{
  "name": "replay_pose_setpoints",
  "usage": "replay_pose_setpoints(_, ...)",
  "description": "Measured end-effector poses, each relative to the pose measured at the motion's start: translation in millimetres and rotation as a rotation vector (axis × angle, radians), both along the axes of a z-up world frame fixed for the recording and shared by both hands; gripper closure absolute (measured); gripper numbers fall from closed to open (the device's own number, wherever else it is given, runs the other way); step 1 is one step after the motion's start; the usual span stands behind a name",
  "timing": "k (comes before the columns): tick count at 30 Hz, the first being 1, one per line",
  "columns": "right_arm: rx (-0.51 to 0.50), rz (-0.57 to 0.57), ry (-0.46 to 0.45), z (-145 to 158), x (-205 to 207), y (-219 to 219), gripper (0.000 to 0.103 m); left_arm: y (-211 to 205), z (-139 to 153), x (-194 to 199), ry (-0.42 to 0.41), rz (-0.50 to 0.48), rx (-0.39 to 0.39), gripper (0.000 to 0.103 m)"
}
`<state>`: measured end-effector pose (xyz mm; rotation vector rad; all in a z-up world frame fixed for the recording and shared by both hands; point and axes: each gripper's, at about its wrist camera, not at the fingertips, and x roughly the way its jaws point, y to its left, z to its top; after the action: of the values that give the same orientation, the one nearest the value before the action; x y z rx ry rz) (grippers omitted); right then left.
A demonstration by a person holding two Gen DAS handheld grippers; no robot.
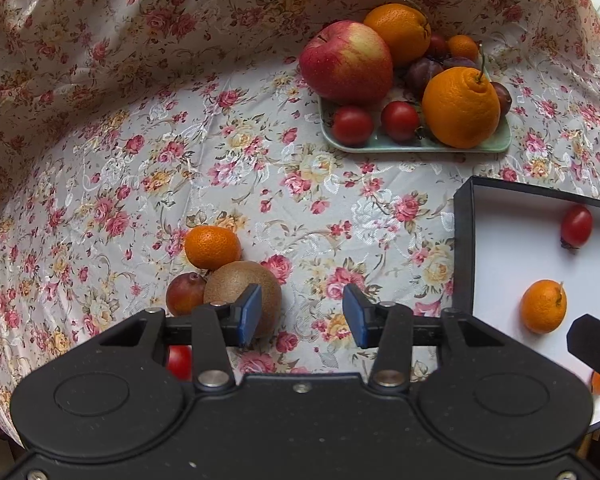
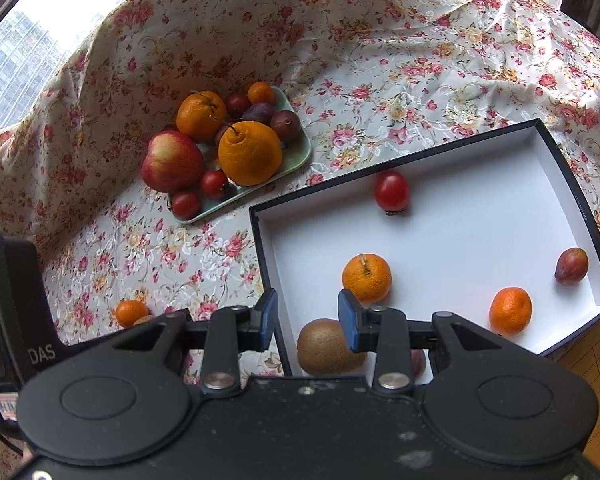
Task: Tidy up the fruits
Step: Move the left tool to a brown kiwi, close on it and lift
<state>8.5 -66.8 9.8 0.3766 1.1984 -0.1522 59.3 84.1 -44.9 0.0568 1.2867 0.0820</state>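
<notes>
In the left wrist view my left gripper (image 1: 302, 314) is open over bare cloth with nothing between its pads. Just left of it lie a kiwi (image 1: 236, 290), a small mandarin (image 1: 212, 247) and a reddish plum (image 1: 184, 294); a red tomato (image 1: 179, 360) peeks out under the gripper body. In the right wrist view my right gripper (image 2: 308, 320) is open and empty above the left wall of the black box (image 2: 256, 232). The box holds a kiwi (image 2: 324, 346), two mandarins (image 2: 366, 278) (image 2: 510, 310), a tomato (image 2: 391, 191) and a plum (image 2: 571, 266).
A pale green plate (image 1: 496, 142) at the back carries an apple (image 1: 346, 62), two big oranges (image 1: 460, 108), plums, a small mandarin and two tomatoes. Flowered cloth (image 1: 140, 160) covers the table and rises behind. The box overhangs the table's right edge, with wooden floor (image 2: 596, 352) beyond.
</notes>
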Motion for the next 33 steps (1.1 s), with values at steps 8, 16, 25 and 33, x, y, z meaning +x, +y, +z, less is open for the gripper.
replay_pose_setpoints(8, 0.022, 0.044, 0.012, 0.8, 0.3, 29.2, 0.066, 23.6, -8.9, 2.1, 0.000, 0.039, 0.026, 0.049)
replay_pose_setpoints(16, 0.038, 0.052, 0.029, -3.9, 4.8, 38.9, 0.066, 35.7, -18.3, 6.5, 0.006, 0.065, 0.018, 0.047)
replay_pose_setpoints(25, 0.052, 0.084, 0.043, -7.9, 6.3, 48.2, 0.066, 34.4, -29.0, 8.9, 0.006, 0.066, 0.006, 0.039)
replay_pose_setpoints(33, 0.057, 0.090, 0.066, -14.0, 8.4, 50.0, 0.066, 25.0, -36.2, 9.4, -0.003, 0.032, 0.043, 0.033)
